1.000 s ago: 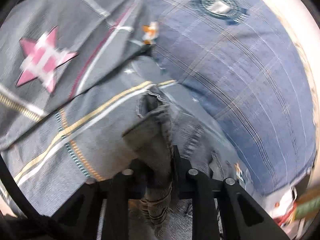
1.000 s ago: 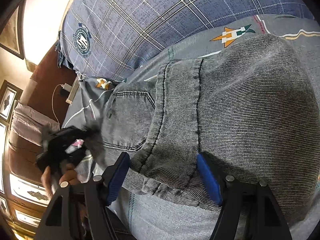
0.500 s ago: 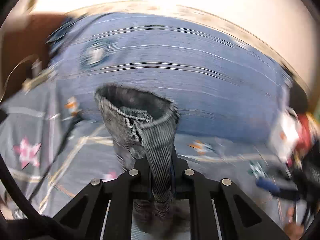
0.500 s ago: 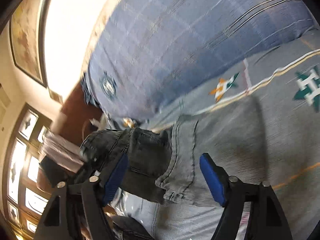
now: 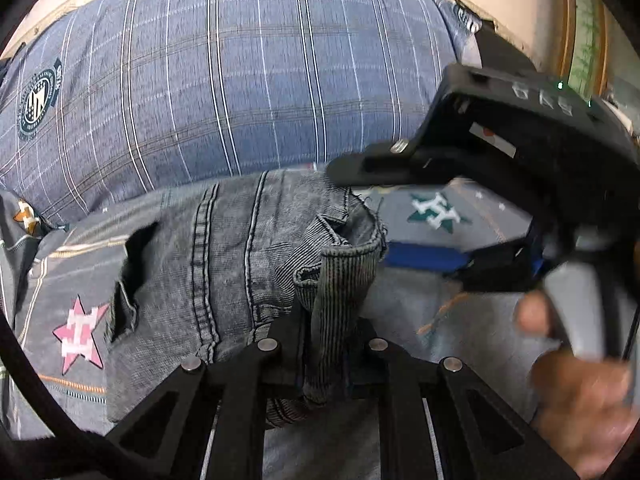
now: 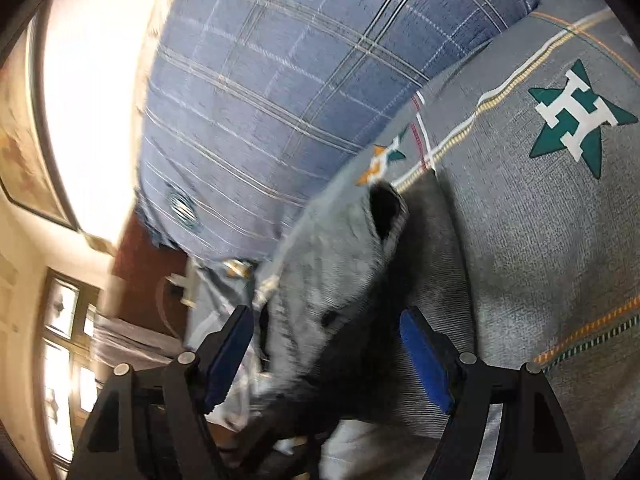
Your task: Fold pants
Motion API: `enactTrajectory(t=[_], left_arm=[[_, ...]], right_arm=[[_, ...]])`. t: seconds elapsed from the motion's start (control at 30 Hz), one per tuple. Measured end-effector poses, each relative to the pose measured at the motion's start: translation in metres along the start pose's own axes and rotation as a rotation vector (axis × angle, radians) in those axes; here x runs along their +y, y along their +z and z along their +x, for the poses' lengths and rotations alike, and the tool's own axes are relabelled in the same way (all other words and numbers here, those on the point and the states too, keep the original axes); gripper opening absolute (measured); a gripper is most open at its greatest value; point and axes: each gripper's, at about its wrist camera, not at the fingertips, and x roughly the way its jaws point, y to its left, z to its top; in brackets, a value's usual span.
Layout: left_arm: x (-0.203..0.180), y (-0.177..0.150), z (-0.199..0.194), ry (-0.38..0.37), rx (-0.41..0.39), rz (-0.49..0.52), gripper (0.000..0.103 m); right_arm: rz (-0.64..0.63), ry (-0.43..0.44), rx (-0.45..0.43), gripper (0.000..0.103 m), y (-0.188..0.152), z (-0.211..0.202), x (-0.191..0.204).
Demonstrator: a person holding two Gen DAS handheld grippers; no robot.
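The pants [image 5: 240, 248], grey washed denim, lie bunched on the bed's grey star-print cover [image 6: 560, 220], with their far side up against the big blue plaid pillow [image 5: 240, 80]. In the left wrist view the cloth runs mostly side to side across the frame, seams and a dark opening toward the left, and one narrow fold of it rises straight into the left tool [image 5: 328, 344]. That tool is pinched almost fully together on this fold, so the left hand has the firm hold.

The right tool [image 6: 328, 352] stands wide apart, its blue pads [image 6: 424, 364] to either side of a blurred hump of denim without visibly pressing it; I judge it is not gripping. In the left view it reaches in from the right, a person's hand [image 5: 576, 392] on its handle, its blue pad just beside the lifted fold.

So the pants lie ahead of and below both tools, the left nearer and already attached. Any fold likely turns on carrying the held edge across the long axis. Open cover lies to the right, around the green star [image 6: 576, 120]; the pillow closes off the far side, and the bed's edge with a cable [image 6: 168, 300] shows off to the left in the right wrist view.
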Motion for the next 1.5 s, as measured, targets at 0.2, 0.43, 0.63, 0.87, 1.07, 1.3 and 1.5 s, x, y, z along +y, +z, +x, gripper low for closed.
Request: enactTrajectory(t=[0.2,0.43,0.63,0.87,1.07,1.3,1.5], left_arm=[[0.001,-0.015,0.038,-0.118,0.144,-0.01,0.035],[0.055,-0.01,-0.043,-0.229,0.017,-0.17,0.075],[0.076,-0.003,-0.068,0.143,-0.013,-0.149,0.078],[0.066,-0.026,-0.091,0.394,0.009,-0.14,0.079],[0.056,-0.031,-0.124,0.385,0.013,-0.175,0.079],[0.051,-0.031,-0.156,0.392,-0.023,-0.193,0.079],[0.054,-0.035,-0.174,0.382,-0.035,-0.223,0.079]], right_arm=[[-0.097,-0.234,-0.013,0.04,-0.002,0.011,0.007],[-0.099,-0.194,-0.13,0.064,-0.005,-0.02,0.016],[-0.298,-0.258,-0.209,0.091,-0.028,-0.038,0.065],[-0.356,-0.346,-0.188,0.091,-0.088,-0.044,0.057],[-0.413,-0.363,-0.185,0.091,-0.14,-0.073,0.073],[-0.514,-0.438,-0.199,0.091,-0.165,-0.1,0.111],[-0.564,-0.464,-0.22,0.091,-0.179,-0.115,0.133]])
